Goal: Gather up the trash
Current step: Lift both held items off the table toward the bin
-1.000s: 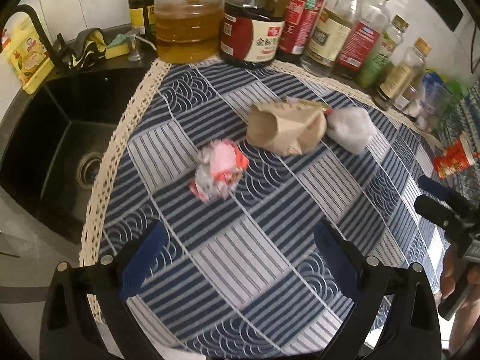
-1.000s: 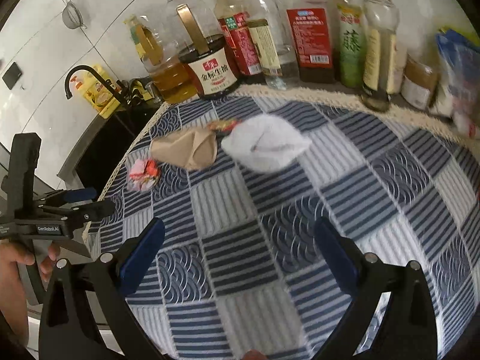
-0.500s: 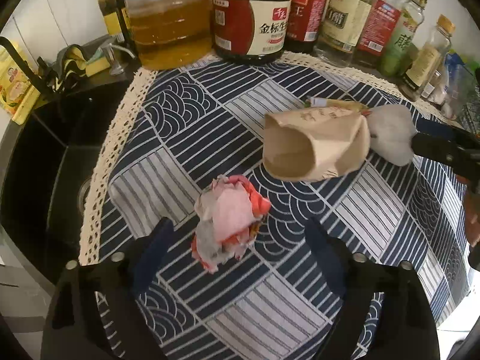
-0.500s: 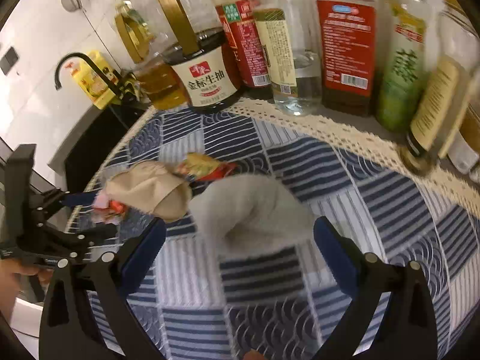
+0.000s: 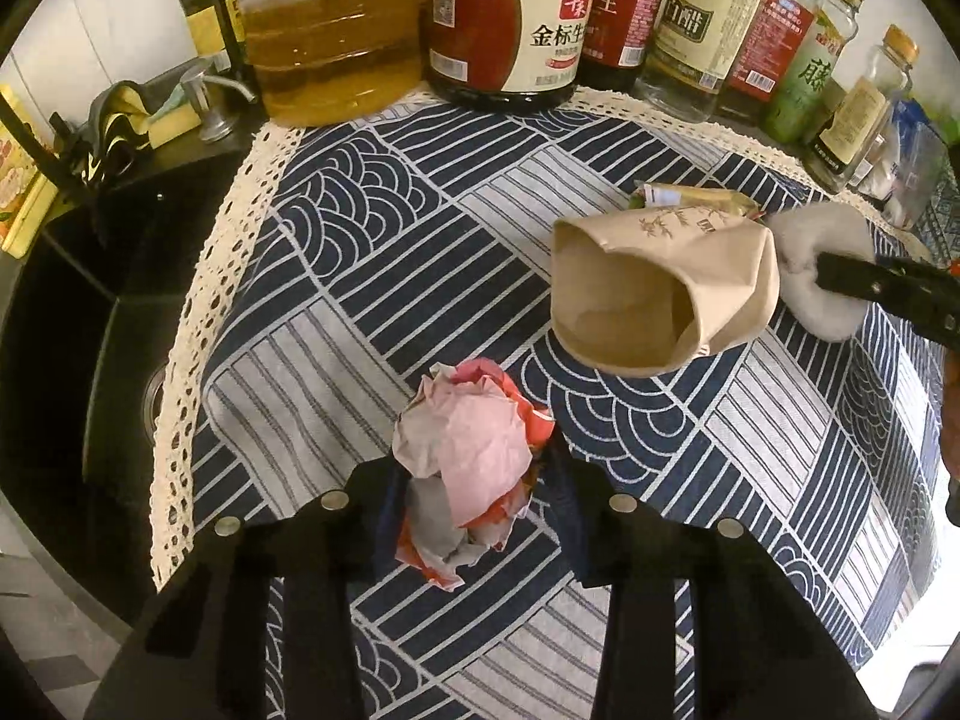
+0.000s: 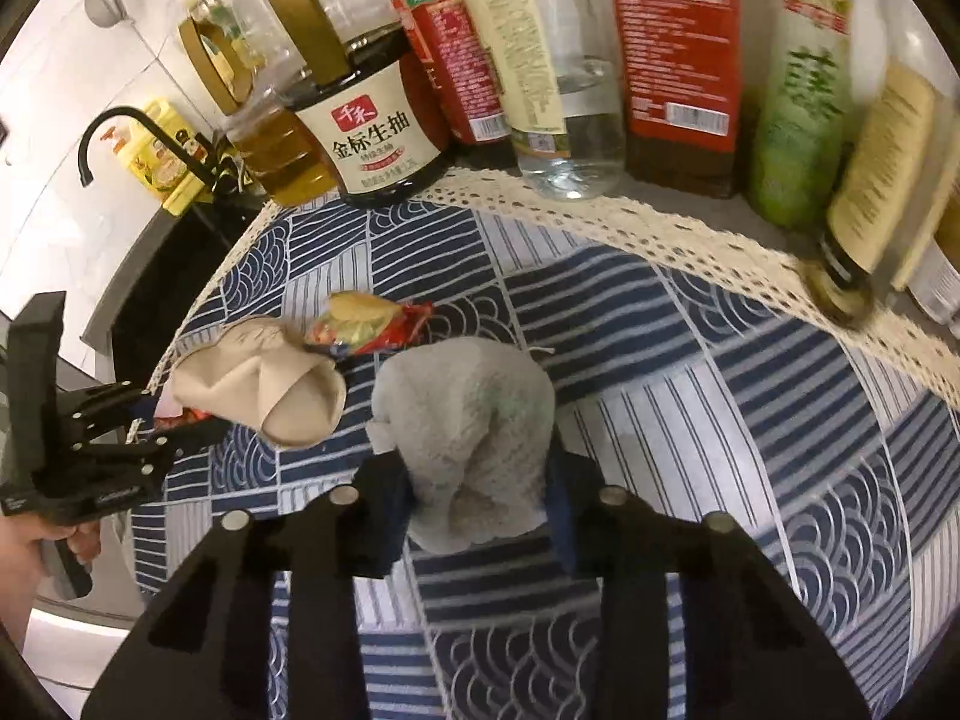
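Observation:
My left gripper is shut on a crumpled pink and red wrapper that rests on the blue patterned cloth. My right gripper is shut on a crumpled white tissue wad; that wad also shows in the left wrist view with the right gripper's finger on it. A brown paper bag lies open on its side between the two; it shows in the right wrist view too. A red and yellow snack wrapper lies behind the bag.
A row of oil and sauce bottles stands along the back edge of the cloth. A black sink with a black tap lies to the left. The left gripper's body is at the left in the right wrist view.
Both grippers moved forward and closed: the left onto the pink and red wrapper, the right onto the white tissue wad. Both were open a second ago.

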Demonstrator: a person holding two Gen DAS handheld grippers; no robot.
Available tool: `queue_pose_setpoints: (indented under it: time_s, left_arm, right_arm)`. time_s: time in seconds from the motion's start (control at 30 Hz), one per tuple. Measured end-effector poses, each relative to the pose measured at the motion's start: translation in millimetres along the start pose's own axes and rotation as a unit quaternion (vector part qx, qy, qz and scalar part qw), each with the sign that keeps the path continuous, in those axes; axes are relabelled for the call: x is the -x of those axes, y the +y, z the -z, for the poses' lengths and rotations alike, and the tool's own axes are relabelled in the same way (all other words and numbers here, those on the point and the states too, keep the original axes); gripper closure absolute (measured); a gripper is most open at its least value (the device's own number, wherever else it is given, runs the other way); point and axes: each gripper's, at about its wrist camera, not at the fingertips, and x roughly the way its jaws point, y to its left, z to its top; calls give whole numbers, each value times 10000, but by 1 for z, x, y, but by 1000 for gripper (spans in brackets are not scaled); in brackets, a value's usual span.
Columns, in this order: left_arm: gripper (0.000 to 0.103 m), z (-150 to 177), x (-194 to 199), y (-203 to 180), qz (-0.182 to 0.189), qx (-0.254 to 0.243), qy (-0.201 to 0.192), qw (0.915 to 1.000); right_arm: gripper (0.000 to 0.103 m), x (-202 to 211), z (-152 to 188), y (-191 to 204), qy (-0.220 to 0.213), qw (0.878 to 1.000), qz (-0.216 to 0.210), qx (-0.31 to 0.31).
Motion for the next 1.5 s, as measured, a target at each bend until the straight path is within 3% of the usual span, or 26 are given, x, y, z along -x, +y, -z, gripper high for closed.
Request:
queue_pose_setpoints:
  time_s: [0.47, 0.8, 0.9, 1.0, 1.5]
  left_arm:
    - [64, 13, 27, 4, 257, -240, -117, 9993]
    - [64, 30, 53, 9, 480, -430, -251, 9976]
    - [64, 36, 63, 11, 518, -471, -321, 9970]
    - [64, 46, 73, 12, 594, -575, -361, 9959]
    - [64, 114, 118, 8, 925, -1163, -538, 9874]
  right_arm:
    - [66, 48, 63, 43, -233, 9987, 5, -449]
    - [66, 67, 83, 83, -408, 9979, 98, -491]
    - [66, 71, 87, 91, -420, 9968, -120, -674]
    - [66, 75, 91, 104, -496, 9969, 93, -602]
    - [66, 86, 137, 157, -498, 9955, 337, -739]
